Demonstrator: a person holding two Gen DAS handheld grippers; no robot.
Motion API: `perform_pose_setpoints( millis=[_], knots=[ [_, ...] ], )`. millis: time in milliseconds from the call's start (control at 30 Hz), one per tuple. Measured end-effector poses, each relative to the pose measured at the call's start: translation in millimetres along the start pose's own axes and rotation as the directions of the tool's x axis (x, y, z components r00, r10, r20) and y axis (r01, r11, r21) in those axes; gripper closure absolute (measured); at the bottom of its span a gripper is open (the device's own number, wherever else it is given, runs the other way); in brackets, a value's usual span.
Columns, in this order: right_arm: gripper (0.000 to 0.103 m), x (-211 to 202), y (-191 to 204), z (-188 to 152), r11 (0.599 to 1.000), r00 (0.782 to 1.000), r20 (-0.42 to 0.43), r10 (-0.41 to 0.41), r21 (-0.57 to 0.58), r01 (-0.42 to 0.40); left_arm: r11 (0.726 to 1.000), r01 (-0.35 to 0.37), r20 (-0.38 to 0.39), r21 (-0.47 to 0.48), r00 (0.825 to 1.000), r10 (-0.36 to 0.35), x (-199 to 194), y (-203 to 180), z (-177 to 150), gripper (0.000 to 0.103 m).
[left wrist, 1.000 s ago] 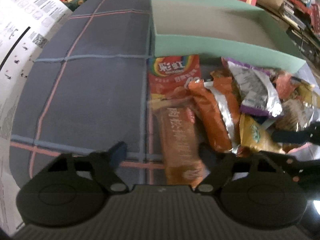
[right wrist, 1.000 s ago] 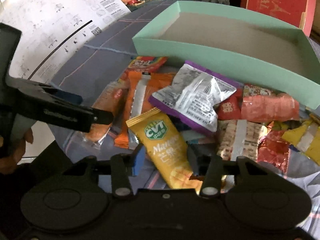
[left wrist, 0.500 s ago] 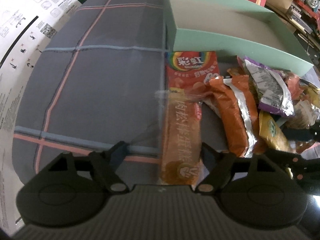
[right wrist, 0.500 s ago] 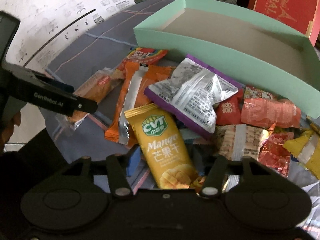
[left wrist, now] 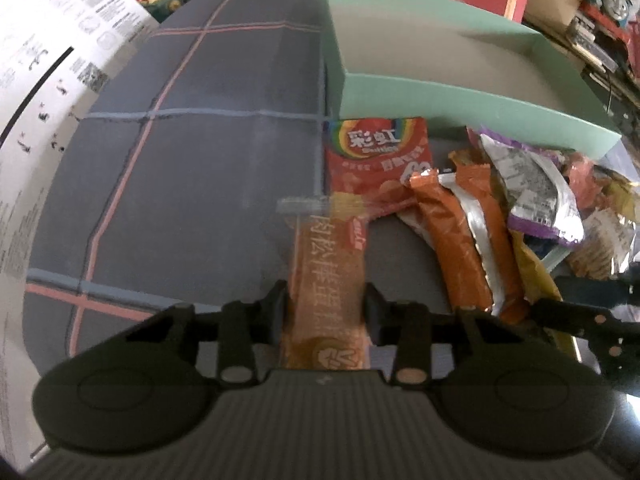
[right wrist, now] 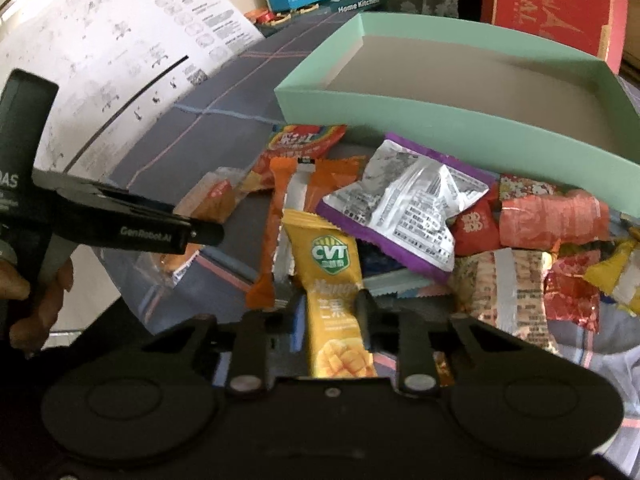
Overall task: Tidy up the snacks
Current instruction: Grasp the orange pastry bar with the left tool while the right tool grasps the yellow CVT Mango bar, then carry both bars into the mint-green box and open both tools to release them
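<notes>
Left wrist view: the left gripper [left wrist: 325, 307] has closed its fingers on the clear-wrapped orange cake bar [left wrist: 326, 276], which lies on the plaid-covered bench at the left edge of the snack pile; half a second ago the fingers stood wide apart around it. The red rainbow candy pack [left wrist: 376, 158] lies just beyond, against the near wall of the empty mint-green box [left wrist: 460, 108] toward the bench's far edge.

Right wrist view: the right gripper [right wrist: 329, 312] now pinches the yellow mango packet [right wrist: 336, 288], fingers drawn in from their earlier spread. The purple-edged silver bag [right wrist: 404, 208] rests on the heap beside it.

Both grasps look just made. The next move, by this reading, calls for lifting each snack clear of its neighbours and carrying it over the wall into the box.
</notes>
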State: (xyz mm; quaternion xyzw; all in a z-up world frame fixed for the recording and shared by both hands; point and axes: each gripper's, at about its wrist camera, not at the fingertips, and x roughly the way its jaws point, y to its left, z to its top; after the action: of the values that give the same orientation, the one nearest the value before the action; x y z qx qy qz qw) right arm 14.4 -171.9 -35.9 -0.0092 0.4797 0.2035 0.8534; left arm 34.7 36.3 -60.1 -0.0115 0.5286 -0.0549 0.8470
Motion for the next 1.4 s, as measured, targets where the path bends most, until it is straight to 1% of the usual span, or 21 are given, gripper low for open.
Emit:
perform_pose_setpoints(
  millis=[100,167,200,233,267,300,333,367,467,567,600,633,700,733,800,833,900,1067,1133,1233,1400],
  knots=[
    [0.081,0.6,0.1,-2.4,1.000,1.000,-0.006,-0.002,-0.002,0.002,1.000,-0.006,-0.001,0.014,1.000,0.006,-0.2,-2.6,-2.1,0.065],
    [0.080,2.5,-1.9,-3.4,1.000,1.000,-0.012,0.009,0.010,-0.009,1.000,-0.013,-0.003,0.026,1.000,0.013,-0.7,-5.2,-3.7,0.065],
    [0.075,1.6,-3.7,-4.1,1.000,1.000,-0.014,0.013,0.019,-0.013,1.000,-0.013,-0.004,0.027,1.000,0.013,-0.7,-5.0,-4.2,0.065],
    [0.065,2.6,-4.6,-4.0,0.999,1.000,-0.014,0.022,0.027,-0.021,1.000,-0.011,-0.005,0.024,1.000,0.011,-1.4,-4.3,-5.0,0.064],
    [0.060,2.3,-5.4,-4.3,0.999,1.000,-0.011,0.030,0.034,-0.029,1.000,-0.008,-0.006,0.020,1.000,0.008,-1.9,-2.9,-5.0,0.063],
    [0.050,1.4,-5.3,-5.2,0.999,0.999,-0.007,0.033,0.035,-0.033,1.000,-0.006,-0.009,0.015,1.000,0.006,-2.1,-1.3,-5.2,0.062],
    [0.043,1.1,-5.4,-6.2,0.999,0.999,-0.002,0.033,0.032,-0.032,1.000,-0.004,-0.010,0.010,1.000,0.004,-2.4,0.5,-5.5,0.059],
    [0.042,1.4,-5.6,-7.7,0.999,0.999,0.000,0.032,0.029,-0.032,1.000,-0.005,-0.010,0.005,1.000,0.005,-2.8,2.1,-5.9,0.056],
    [0.041,4.5,-8.0,-11.3,0.999,0.999,-0.013,0.030,0.016,-0.029,1.000,-0.010,-0.010,0.002,1.000,0.010,-4.1,2.7,-8.1,0.052],
    [0.042,10.2,-6.5,-14.6,1.000,0.999,-0.027,0.020,-0.009,-0.021,1.000,-0.015,-0.012,0.013,1.000,0.015,-3.2,1.6,-8.9,0.050],
    [0.043,12.0,-5.2,-15.3,0.999,0.999,-0.033,0.027,-0.017,-0.028,1.000,-0.016,-0.012,0.017,1.000,0.016,-2.5,0.7,-9.0,0.049],
    [0.052,13.1,-4.0,-16.2,0.999,0.999,-0.037,0.039,-0.022,-0.039,1.000,-0.017,-0.011,0.023,1.000,0.017,-1.7,-0.2,-8.5,0.047],
    [0.061,14.9,-1.4,-16.5,0.998,0.998,-0.035,0.049,-0.031,-0.050,0.999,-0.015,-0.007,0.035,1.000,0.015,0.2,-2.7,-7.5,0.046],
    [0.064,15.4,-1.0,-16.1,0.998,0.998,-0.034,0.061,-0.029,-0.062,0.999,-0.013,-0.002,0.044,1.000,0.013,0.8,-4.6,-6.8,0.047],
    [0.069,15.3,-0.1,-15.8,0.997,0.997,-0.034,0.073,-0.021,-0.074,0.998,-0.016,0.014,0.063,1.000,0.015,0.4,-8.4,-6.1,0.066],
    [0.070,14.1,0.9,-15.8,0.997,0.997,-0.034,0.073,-0.018,-0.074,0.998,-0.017,0.017,0.067,1.000,0.016,-0.3,-9.7,-5.9,0.065],
    [0.070,9.9,2.1,-16.0,0.997,0.997,-0.027,0.075,-0.006,-0.075,0.999,0.004,0.021,0.053,1.000,-0.005,-2.2,-8.3,-6.6,0.065],
    [0.070,-3.1,-0.6,-12.4,0.997,0.998,-0.011,0.068,0.022,-0.068,1.000,0.015,0.018,0.025,1.000,-0.015,-8.3,-2.9,-10.0,0.066],
    [0.070,-8.1,1.4,-10.6,0.997,0.998,-0.001,0.068,0.021,-0.068,1.000,0.020,0.035,0.022,0.999,-0.021,-15.7,-2.1,-10.1,0.066],
    [0.070,-20.1,5.2,-3.5,0.996,0.995,0.030,0.090,0.018,-0.091,0.999,0.029,0.071,0.023,0.997,-0.031,-30.1,-2.3,-6.8,0.066],
    [0.070,-40.6,6.7,19.7,0.992,0.988,0.097,0.120,0.024,-0.123,0.999,0.041,0.131,0.025,0.990,-0.043,-51.7,-5.1,12.4,0.066]
  ],
)
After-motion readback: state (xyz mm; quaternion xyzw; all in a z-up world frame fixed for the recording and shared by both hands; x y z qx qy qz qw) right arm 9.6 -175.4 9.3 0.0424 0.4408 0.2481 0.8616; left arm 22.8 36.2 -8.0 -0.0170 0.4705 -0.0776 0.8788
